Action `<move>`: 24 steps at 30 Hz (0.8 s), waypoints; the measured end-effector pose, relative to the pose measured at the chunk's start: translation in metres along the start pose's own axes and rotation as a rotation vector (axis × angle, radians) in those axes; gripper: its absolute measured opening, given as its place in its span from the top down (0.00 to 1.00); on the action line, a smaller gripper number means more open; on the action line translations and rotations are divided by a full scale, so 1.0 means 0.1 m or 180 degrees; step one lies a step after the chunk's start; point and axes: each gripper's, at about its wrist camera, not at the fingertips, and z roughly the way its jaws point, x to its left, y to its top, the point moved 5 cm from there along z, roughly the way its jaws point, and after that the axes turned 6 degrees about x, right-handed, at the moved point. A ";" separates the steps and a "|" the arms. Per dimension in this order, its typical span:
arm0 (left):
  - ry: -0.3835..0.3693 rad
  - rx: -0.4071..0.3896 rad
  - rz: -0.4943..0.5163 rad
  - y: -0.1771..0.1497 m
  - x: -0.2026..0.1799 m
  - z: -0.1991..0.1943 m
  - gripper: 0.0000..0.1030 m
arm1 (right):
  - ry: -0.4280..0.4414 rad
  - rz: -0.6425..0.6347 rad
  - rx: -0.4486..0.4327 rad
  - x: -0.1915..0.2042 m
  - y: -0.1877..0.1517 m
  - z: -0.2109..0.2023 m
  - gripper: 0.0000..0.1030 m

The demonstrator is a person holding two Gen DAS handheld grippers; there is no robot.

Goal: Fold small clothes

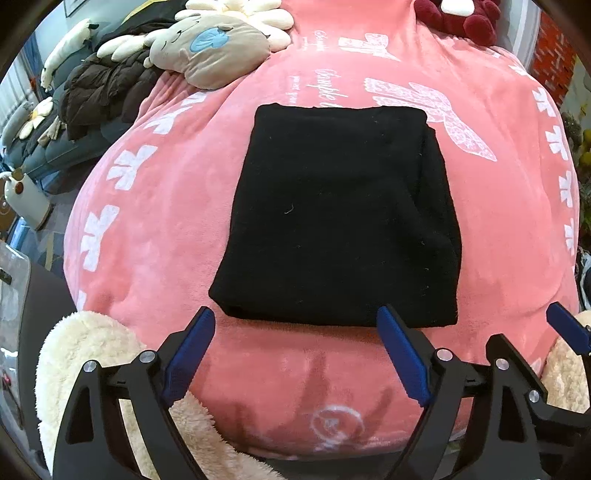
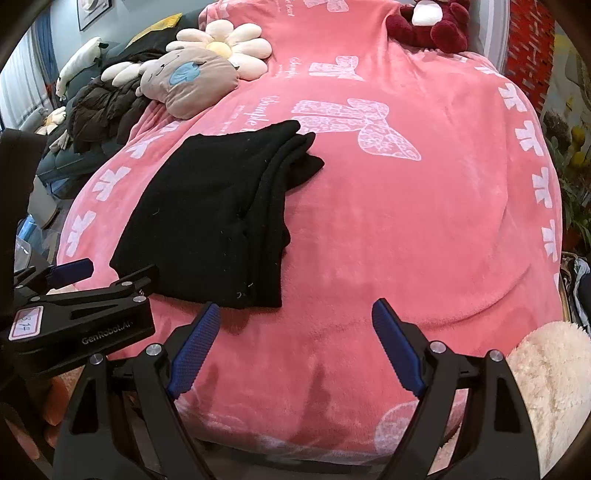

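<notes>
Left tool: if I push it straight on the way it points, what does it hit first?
Probably the near edge of the folded black garment, which lies just past the open left tool. A strip of bare pink blanket shows between the fingertips, so it could touch that first; depth is unclear.

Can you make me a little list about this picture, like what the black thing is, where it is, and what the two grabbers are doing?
garment: black knit garment, folded into a flat rectangle
surface: pink plush blanket with white bows
left gripper: open, nothing between its blue pads, just short of the garment's near edge
right gripper: open, empty, over bare blanket
far end: grey plush pillow, dark red teddy bear
folding: looks finished
</notes>
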 end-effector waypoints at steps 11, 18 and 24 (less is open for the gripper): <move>-0.0103 0.0007 0.0024 -0.01 -0.01 0.05 0.11 | -0.0043 -0.0024 0.0009 0.01 -0.05 0.01 0.16; -0.0128 -0.0069 0.0005 -0.01 -0.01 -0.01 0.11 | -0.0072 -0.0056 -0.0007 0.06 -0.06 0.00 0.15; -0.0084 -0.0009 -0.0001 -0.02 -0.02 0.02 0.13 | -0.0078 -0.0038 -0.0007 0.04 -0.06 0.00 0.15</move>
